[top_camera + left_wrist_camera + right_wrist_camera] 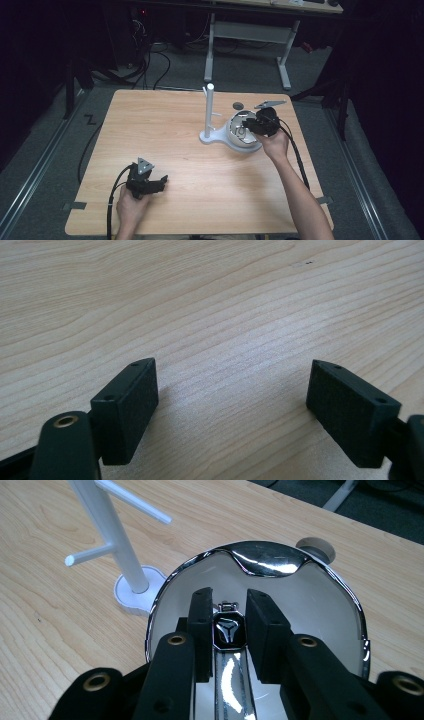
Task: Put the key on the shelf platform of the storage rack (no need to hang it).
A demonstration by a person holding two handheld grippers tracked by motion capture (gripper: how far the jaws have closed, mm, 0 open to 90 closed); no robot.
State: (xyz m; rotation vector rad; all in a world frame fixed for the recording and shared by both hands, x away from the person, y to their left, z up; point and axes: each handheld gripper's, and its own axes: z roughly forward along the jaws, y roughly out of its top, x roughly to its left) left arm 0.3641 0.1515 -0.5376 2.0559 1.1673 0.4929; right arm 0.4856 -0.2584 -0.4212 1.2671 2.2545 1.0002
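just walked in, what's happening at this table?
A person works two hand-held grippers at a wooden table. The right gripper is shut on a watch inside a white, chrome-rimmed dish, next to a white peg stand. The left gripper rests open on bare wood near the table's front edge, holding nothing.

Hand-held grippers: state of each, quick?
Left hand-held gripper: open, nothing between its jaws, over the light wooden table.
Right hand-held gripper: shut on the shiny metal watch with black octagonal face, inside the white chrome-rimmed bowl.
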